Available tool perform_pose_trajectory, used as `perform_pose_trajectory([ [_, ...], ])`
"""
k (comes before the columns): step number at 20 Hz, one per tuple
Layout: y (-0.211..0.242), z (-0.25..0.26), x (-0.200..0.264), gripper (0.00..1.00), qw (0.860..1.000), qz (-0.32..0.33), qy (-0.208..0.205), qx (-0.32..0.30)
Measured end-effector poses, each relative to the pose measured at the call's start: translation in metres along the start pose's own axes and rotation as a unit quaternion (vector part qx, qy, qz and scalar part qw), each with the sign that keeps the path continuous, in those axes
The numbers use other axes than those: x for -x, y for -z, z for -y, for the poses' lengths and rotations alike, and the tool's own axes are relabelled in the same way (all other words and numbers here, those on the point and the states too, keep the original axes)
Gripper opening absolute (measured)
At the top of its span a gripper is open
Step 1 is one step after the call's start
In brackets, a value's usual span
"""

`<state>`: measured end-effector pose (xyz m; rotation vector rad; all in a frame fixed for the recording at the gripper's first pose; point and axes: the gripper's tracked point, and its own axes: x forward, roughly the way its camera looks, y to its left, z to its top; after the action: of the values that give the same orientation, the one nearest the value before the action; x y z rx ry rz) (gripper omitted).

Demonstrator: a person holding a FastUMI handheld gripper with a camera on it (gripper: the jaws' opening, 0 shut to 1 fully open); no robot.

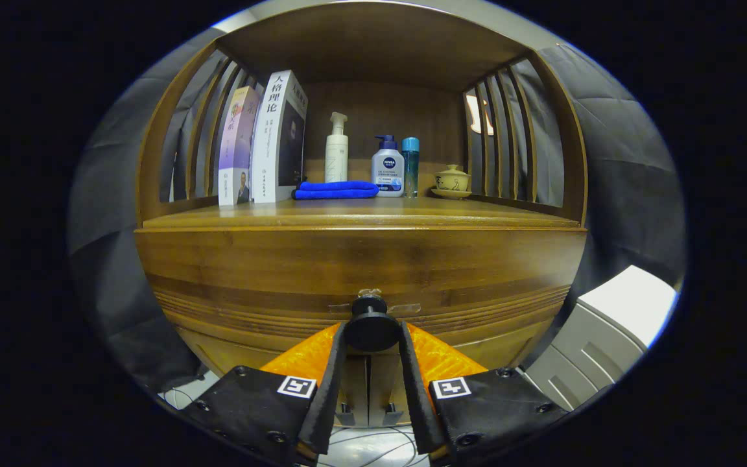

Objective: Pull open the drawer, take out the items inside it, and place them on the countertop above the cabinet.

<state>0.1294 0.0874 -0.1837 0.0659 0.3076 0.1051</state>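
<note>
Fingers (373, 337) level, pointing straight at drawer (360, 259) front, pinching black knob (372, 326) from both sides.

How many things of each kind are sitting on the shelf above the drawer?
Books: 2, a tall white book and a purple book
Bottles: 3, a cream pump bottle, a white pump bottle, a teal bottle
Cloths: 1, a folded blue cloth
Lidded cups: 1
Total: 7
The gripper is shut on the drawer knob.

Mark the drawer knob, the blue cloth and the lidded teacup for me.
drawer knob (372, 329), gripper view, its round front face.
blue cloth (336, 189), gripper view, middle of the folded stack.
lidded teacup (452, 179), gripper view, its body.
</note>
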Motion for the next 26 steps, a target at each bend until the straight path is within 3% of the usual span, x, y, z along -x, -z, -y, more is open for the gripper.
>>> perform_pose_trajectory([
  [5, 0.001, 0.000, 0.001, 0.38, 1.000, -0.002, -0.008, -0.012],
  [15, 0.001, 0.001, 0.007, 0.38, 1.000, -0.011, -0.017, 0.006],
  [26, 0.016, 0.003, 0.061, 0.38, 1.000, -0.012, -0.017, 0.015],
])
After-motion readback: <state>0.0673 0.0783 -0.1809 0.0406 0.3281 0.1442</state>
